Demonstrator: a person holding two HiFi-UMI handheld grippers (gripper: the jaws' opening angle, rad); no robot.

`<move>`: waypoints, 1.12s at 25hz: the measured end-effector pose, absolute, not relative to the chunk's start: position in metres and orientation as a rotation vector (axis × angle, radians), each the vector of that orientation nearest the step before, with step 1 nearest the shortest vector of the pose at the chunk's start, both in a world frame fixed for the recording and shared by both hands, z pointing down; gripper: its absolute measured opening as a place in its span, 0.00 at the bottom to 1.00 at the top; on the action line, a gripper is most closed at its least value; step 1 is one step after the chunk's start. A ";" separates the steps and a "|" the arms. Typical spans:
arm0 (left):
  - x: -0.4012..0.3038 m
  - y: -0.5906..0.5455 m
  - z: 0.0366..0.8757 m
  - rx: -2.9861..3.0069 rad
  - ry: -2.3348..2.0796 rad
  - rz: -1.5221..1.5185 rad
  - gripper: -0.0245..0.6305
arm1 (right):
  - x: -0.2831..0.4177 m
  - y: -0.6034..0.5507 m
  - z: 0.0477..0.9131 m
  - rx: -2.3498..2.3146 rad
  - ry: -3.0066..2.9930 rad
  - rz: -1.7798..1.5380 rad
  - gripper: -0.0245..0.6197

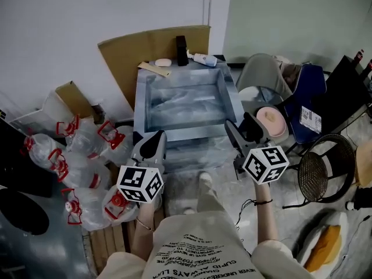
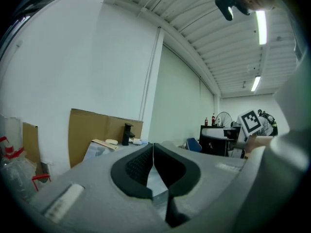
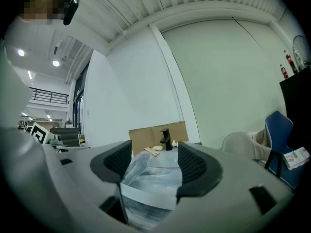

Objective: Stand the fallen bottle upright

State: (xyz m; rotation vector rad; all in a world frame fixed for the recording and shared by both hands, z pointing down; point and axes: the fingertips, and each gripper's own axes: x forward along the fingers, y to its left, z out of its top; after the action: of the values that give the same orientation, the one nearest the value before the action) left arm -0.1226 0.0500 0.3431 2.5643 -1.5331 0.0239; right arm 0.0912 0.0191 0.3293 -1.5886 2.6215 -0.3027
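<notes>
While bottle (image 1: 204, 58) lies on far sink rim (image 1: 140, 97) (well apart), left jaws pressed together, right jaws spread.

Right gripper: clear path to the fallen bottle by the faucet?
Probably yes. The right gripper is open and empty, and only the plastic-wrapped sink lies between it and the white bottle on the far rim.

The head view looks steeply down from over the person onto the left gripper (image 1: 154, 138), the right gripper (image 1: 241, 125) and the nearby sink (image 1: 141, 95). Each gripper view looks level along its own jaws toward the wall. All three views share the black faucet (image 1: 181, 50) and the cardboard sheet (image 1: 133, 51).
</notes>
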 end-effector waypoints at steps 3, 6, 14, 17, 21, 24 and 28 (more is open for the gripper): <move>-0.125 0.022 0.346 2.531 -1.554 0.028 0.07 | 0.091 -0.013 0.331 -1.573 2.647 -0.314 0.48; -0.125 -0.008 0.350 2.487 -1.570 0.033 0.07 | 0.091 -0.047 0.333 -1.551 2.679 -0.328 0.48; -0.106 -0.078 0.354 2.426 -1.605 0.037 0.07 | 0.095 -0.133 0.329 -1.497 2.768 -0.306 0.48; -0.100 -0.101 0.354 2.407 -1.627 0.035 0.07 | 0.092 -0.160 0.331 -1.443 2.821 -0.315 0.48; -0.091 -0.125 0.358 2.396 -1.639 0.044 0.07 | 0.091 -0.192 0.337 -1.400 2.878 -0.318 0.48; -0.088 -0.142 0.360 2.381 -1.666 0.037 0.07 | 0.090 -0.216 0.339 -1.371 2.914 -0.309 0.48; -0.082 -0.160 0.366 2.365 -1.674 0.036 0.07 | 0.090 -0.247 0.341 -1.374 2.924 -0.283 0.48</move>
State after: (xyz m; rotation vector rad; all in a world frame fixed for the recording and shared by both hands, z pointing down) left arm -0.0816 -0.1601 0.3660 2.3648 -1.6743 0.0360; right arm 0.0903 -0.2473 0.3412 -1.3740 2.9236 -0.2834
